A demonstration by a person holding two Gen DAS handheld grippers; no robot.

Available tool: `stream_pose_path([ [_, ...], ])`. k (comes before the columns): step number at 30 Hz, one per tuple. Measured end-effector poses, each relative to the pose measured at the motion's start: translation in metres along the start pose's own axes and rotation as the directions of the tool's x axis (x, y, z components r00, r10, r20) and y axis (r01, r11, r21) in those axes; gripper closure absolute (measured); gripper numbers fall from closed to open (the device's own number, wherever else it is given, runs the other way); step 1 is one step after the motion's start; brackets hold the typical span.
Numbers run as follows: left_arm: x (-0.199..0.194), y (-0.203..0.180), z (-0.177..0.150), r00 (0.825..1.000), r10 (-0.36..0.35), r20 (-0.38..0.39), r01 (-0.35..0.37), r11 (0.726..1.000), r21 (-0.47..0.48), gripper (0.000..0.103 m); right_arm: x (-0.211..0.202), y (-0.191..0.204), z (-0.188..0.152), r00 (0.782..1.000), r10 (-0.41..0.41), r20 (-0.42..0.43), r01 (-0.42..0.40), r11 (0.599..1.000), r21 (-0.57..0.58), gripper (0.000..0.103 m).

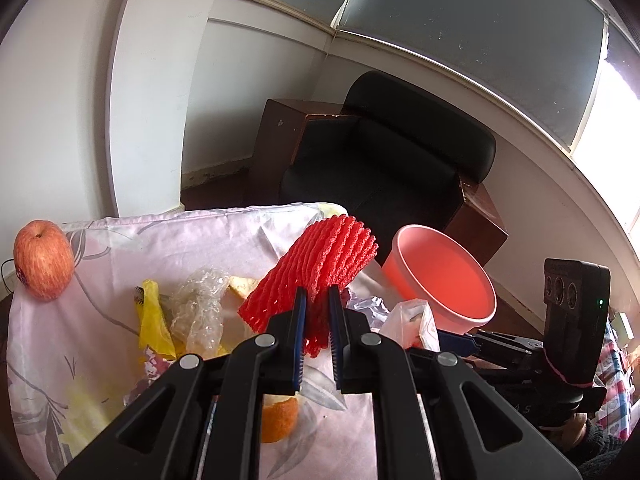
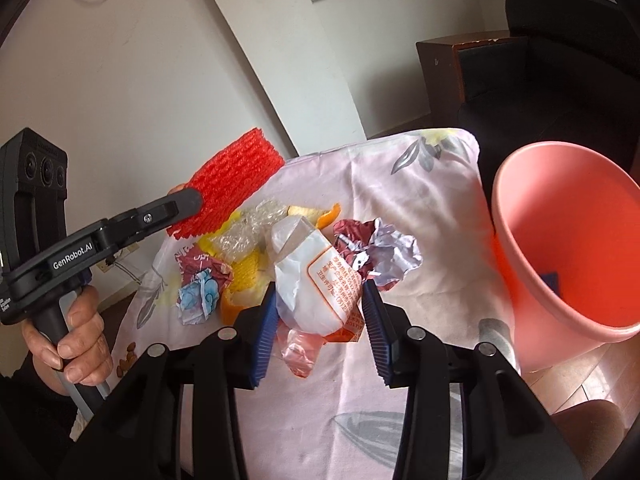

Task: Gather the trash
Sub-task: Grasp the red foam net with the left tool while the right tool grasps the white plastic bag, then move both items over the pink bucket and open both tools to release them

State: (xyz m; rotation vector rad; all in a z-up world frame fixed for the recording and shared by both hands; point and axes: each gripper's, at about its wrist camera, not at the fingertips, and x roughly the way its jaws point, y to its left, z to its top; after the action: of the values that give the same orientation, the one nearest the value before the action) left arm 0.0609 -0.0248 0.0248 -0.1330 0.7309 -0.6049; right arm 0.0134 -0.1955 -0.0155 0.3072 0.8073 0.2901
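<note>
**Both grippers loaded above the littered tablecloth**

From the left wrist view, the left gripper (image 1: 318, 300) has its jaws drawn narrow and clamped on a red foam fruit net (image 1: 320, 270), which fans upward and to the left of the fingertips, lifted clear of the floral tablecloth (image 1: 120, 240). Below and left of it lie a crumpled clear plastic wrap (image 1: 198, 304) and a yellow wrapper (image 1: 154, 320), touching each other. A piece of orange peel (image 1: 280, 420) shows under the gripper's frame. An apple (image 1: 43, 260) stands alone at the far left edge of the cloth — well apart from the litter. The pink bin (image 1: 444, 276) sits off the table's right side, tilted so its open mouth faces the camera. The right gripper's (image 1: 460, 340) blue pads appear low on the right, with a white plastic bag (image 1: 408, 320) at them.

From the right wrist view, the right gripper (image 2: 320, 312) is at about half width, its pads pressing both sides of the white plastic bag (image 2: 316, 280), which carries orange print. Just behind the bag lies a crumpled red-and-white paper ball (image 2: 378, 252); to the left, a crushed red-and-blue wrapper (image 2: 200, 284). The pink bin (image 2: 568, 248) stands close on the right, a small dark blue item in its bottom. At left, a hand (image 2: 76, 332) grips the left gripper's handle — the red foam fruit net (image 2: 228, 188) is held aloft in its jaws.
</note>
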Motion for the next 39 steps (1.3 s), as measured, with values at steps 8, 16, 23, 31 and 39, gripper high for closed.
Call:
stream_pose_path([
  [8, 0.015, -0.029, 0.01, 0.999, -0.033, -0.008, 0.033, 0.999, 0.005, 0.093, -0.027, -0.042, 0.007, 0.993, -0.081, 0.082, 0.073, 0.993, 0.093, 0.061],
  [16, 0.043, -0.059, 0.014, 0.998, -0.041, -0.053, 0.042, 0.999, 0.024, 0.093, -0.053, -0.082, 0.011, 0.974, -0.165, 0.158, 0.133, 0.972, 0.195, 0.061],
  [23, 0.068, -0.095, 0.016, 0.994, -0.052, -0.091, 0.059, 0.996, 0.071, 0.093, -0.066, -0.105, 0.017, 0.955, -0.222, 0.197, 0.175, 0.957, 0.232, 0.061],
  [31, 0.094, -0.129, 0.018, 0.991, -0.034, -0.128, 0.05, 0.991, 0.125, 0.093, -0.07, -0.135, 0.017, 0.935, -0.291, 0.204, 0.233, 0.935, 0.267, 0.061],
  [39, 0.123, -0.146, 0.017, 0.986, 0.012, -0.166, 0.015, 0.986, 0.164, 0.093, -0.061, -0.154, 0.013, 0.925, -0.338, 0.173, 0.281, 0.916, 0.285, 0.061],
])
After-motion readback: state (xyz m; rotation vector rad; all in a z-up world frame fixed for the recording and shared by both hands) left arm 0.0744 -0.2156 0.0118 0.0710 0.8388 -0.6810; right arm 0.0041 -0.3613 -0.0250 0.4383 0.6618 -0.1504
